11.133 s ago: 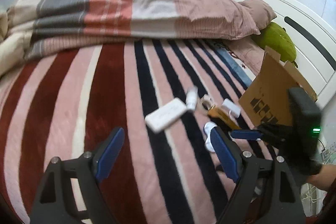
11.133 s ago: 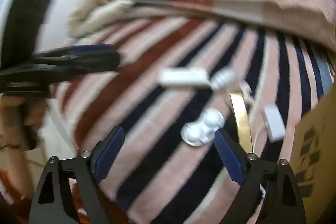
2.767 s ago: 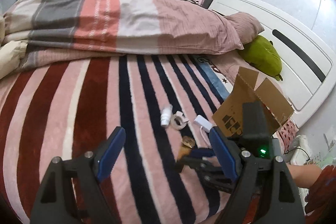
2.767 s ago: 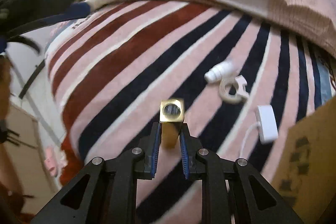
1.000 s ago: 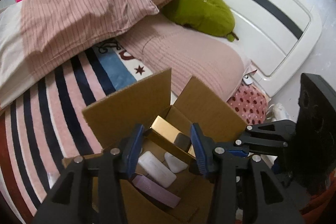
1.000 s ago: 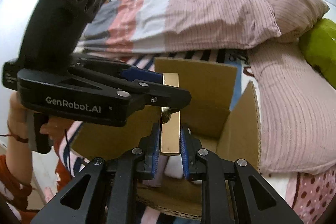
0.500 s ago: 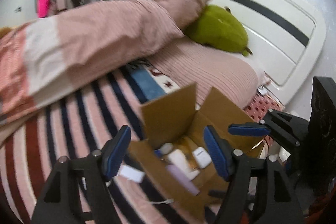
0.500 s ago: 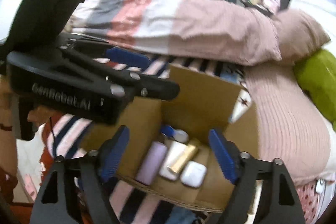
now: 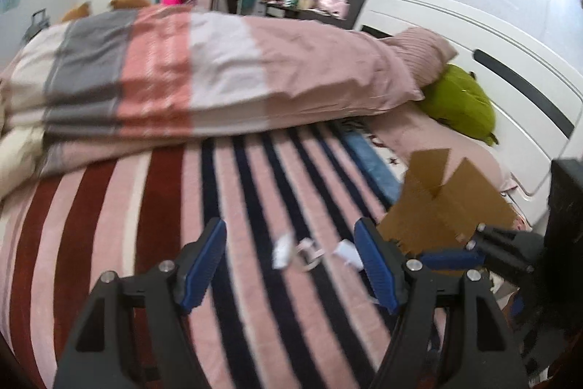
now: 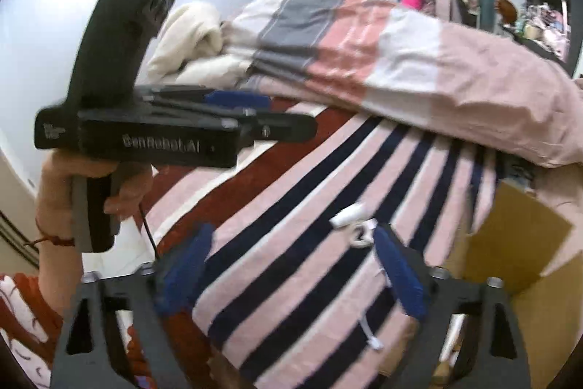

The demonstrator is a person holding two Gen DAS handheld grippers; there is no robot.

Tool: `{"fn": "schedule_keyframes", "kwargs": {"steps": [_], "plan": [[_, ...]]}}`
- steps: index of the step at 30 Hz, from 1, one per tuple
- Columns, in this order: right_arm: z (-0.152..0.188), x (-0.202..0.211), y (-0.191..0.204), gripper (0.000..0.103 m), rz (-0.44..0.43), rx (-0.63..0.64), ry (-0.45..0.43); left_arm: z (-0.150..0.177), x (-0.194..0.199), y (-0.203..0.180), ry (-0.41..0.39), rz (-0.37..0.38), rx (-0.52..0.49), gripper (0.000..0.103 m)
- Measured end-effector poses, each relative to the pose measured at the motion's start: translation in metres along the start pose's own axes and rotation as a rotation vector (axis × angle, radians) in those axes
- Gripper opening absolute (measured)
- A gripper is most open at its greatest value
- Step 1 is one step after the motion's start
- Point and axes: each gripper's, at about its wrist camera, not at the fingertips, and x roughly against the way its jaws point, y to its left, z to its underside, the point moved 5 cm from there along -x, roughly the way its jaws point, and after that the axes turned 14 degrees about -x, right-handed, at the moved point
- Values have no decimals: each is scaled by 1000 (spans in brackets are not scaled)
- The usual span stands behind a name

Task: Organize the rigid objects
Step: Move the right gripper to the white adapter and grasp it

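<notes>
Motion blur softens both views. On the striped blanket (image 9: 120, 206), the left gripper (image 9: 291, 265) has its blue-padded fingers apart and empty, having just opened. Between them lie a small white bottle (image 9: 282, 250), a white ring-shaped piece (image 9: 309, 252) and a white adapter (image 9: 348, 252), all smeared and hard to identify. To the right stands the cardboard box (image 9: 444, 206), its contents hidden. The right gripper (image 10: 291, 272) has its jaws spread, empty, now narrowing slightly; its far edge cuts off the box.

Left claw (image 9: 289, 265) and right claw (image 10: 291, 274) both gape empty, jaws lately widened then easing.
</notes>
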Motion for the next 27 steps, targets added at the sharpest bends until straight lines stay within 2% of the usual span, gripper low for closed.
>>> {"fn": "schedule_keyframes", "kwargs": {"steps": [3, 5, 7, 10, 14, 16, 18, 24, 26, 27], "plan": [[20, -37, 4, 61, 32, -19, 70, 29, -4, 16, 9, -2, 30, 70], [37, -65, -6, 51, 102, -60, 128, 45, -8, 21, 15, 23, 50, 70], [54, -90, -27, 42, 234, -88, 157, 59, -11, 24, 23, 37, 63, 70], [70, -116, -58, 34, 408, -105, 170, 70, -15, 27, 35, 43, 76, 70], [77, -133, -91, 24, 508, -154, 179, 77, -16, 31, 36, 52, 89, 70], [77, -135, -96, 8, 475, -178, 182, 79, -16, 32, 36, 52, 94, 70], [75, -135, -90, 3, 449, -157, 165, 79, -15, 33, 34, 53, 95, 70], [84, -134, -31, 2, 114, -67, 214, 78, -15, 33, 30, 61, 101, 70], [89, -135, -16, 2, 77, -34, 250, 78, -15, 33, 32, 60, 101, 70], [90, -135, -13, 2, 85, -22, 252, 78, -15, 33, 33, 59, 100, 70]]}}
